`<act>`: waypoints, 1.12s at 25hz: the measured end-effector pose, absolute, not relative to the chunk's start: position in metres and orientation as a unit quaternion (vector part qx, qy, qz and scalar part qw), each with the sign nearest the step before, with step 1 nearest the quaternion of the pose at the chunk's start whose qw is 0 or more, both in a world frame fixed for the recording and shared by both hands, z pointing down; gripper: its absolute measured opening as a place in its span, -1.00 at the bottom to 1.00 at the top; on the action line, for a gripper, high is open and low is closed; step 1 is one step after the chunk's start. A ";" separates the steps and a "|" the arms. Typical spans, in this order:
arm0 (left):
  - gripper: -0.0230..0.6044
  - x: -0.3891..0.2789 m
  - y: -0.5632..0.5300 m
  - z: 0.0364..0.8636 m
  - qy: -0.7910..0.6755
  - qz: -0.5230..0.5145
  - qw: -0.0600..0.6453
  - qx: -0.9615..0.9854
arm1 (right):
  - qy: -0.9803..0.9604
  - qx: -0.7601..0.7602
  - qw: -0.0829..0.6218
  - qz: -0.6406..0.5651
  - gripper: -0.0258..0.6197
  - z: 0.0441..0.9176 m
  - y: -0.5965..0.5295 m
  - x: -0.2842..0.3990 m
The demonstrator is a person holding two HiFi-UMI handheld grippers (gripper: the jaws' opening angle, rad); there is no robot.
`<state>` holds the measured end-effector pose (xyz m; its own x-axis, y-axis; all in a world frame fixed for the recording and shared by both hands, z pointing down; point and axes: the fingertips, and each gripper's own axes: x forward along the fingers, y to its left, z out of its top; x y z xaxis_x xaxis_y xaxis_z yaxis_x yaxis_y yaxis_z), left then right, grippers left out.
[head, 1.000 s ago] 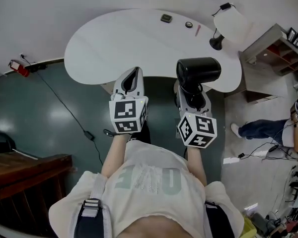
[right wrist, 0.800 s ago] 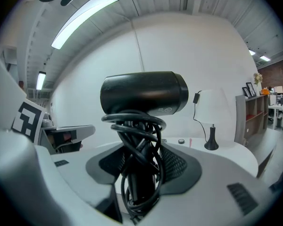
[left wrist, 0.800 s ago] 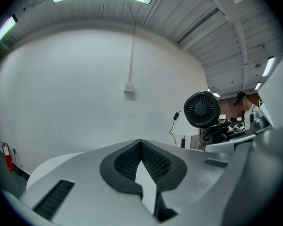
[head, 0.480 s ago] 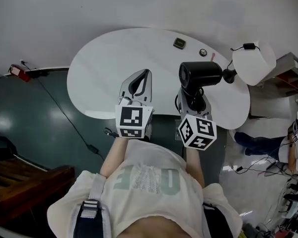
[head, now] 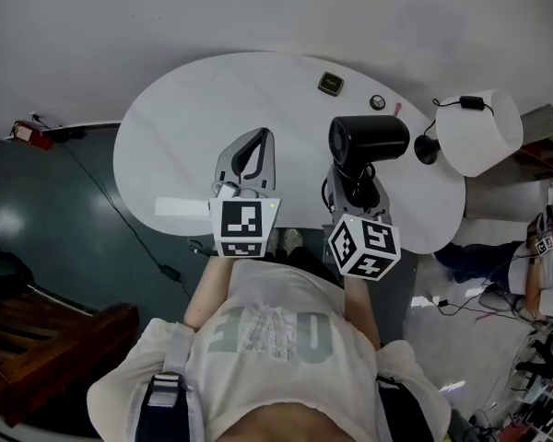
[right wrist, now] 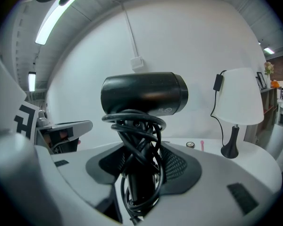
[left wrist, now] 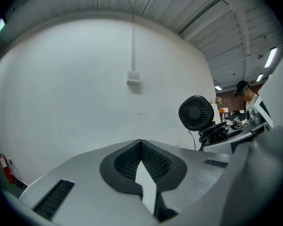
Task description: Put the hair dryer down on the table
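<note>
My right tongs (head: 353,171) (right wrist: 140,150) stand wide apart but are not empty: they are clamped on the handle of the black plastic hair dryer (head: 369,139) (right wrist: 144,93), which has its black cord (right wrist: 137,140) wound around that handle. The dryer stands upright in the grip, its barrel lying crosswise above the tips, with the round grille end facing my left tongs (head: 257,140) (left wrist: 141,144). It is not lying on the white, rounded counter (head: 194,118) (right wrist: 262,164) but is held up over the near part of it.

My left tongs are closed tip to tip with nothing between them, just to the left of the right pair and level with it.

Beyond and to the right of my right tongs stands a lamp with a white shade (head: 479,132) (right wrist: 237,95). Straight beyond the dryer lie a small dark square object (head: 330,83), a small round object (head: 378,102) (right wrist: 191,144) and a thin pink stick (head: 397,110) (right wrist: 202,145).
</note>
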<state>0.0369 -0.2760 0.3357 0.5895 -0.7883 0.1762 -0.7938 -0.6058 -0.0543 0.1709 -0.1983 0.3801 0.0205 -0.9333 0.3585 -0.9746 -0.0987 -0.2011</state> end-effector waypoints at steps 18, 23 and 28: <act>-0.92 0.048 -0.288 0.331 -0.477 0.077 0.021 0.876 | -0.708 0.672 0.055 0.211 -0.24 0.383 -0.227 0.176; -0.92 0.047 -0.283 0.337 -0.481 0.079 0.023 0.873 | -0.715 0.646 0.085 0.255 -0.24 0.414 -0.252 0.172; -0.92 0.035 -0.280 0.341 -0.490 0.075 0.044 0.867 | -0.700 0.624 0.149 0.313 -0.24 0.475 -0.270 0.165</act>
<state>0.0350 -0.2795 0.3415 0.5086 -0.8434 0.1734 -0.8567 -0.5158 0.0035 0.1653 -0.2703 0.4746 -0.1768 -0.7802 0.6001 -0.9673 0.0253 -0.2522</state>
